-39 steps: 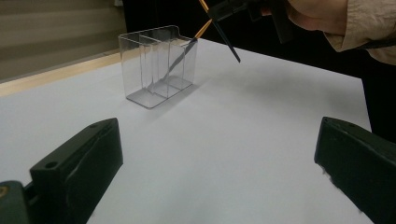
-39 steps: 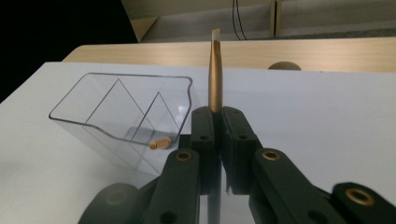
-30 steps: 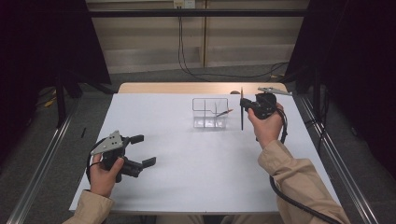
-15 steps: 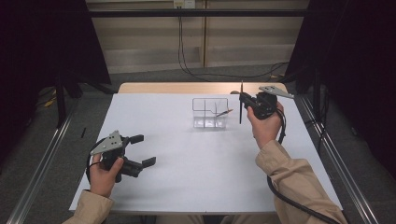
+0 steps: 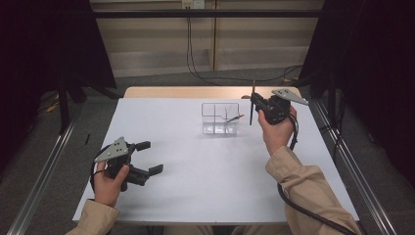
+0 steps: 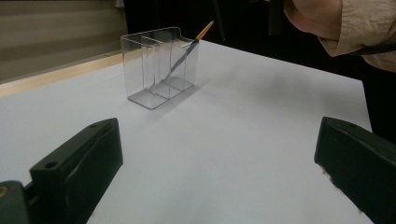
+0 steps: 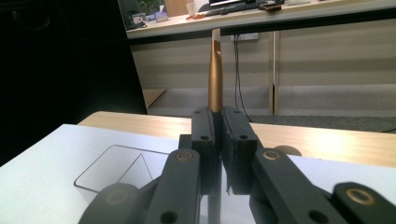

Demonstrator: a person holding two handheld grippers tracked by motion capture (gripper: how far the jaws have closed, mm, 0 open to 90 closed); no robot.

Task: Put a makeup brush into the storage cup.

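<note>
**Right gripper holds a pen upright beside the clear holder**

A white table carries a clear plastic holder toward its far side, a little right of centre. The holder is split into compartments, and one pencil leans inside it, its orange end sticking out over the rim on the side nearer the right hand. In the left gripper view the pencil stands in the compartment farthest from that camera.

The right gripper is raised above the table just to the right of the holder, held in the person's right hand. Its jaws are pressed together on a thin dark pen, which stands close to upright, its lower end above the table surface just beside the holder. In the right gripper view the upper part of the pen looks golden brown and rises straight up from between the closed jaws, with the holder's rim below and to the left.

The left gripper sits low at the near left of the table, well apart from the holder, in the person's left hand. Its jaws are spread wide with nothing between them, and they point toward the holder.
</note>
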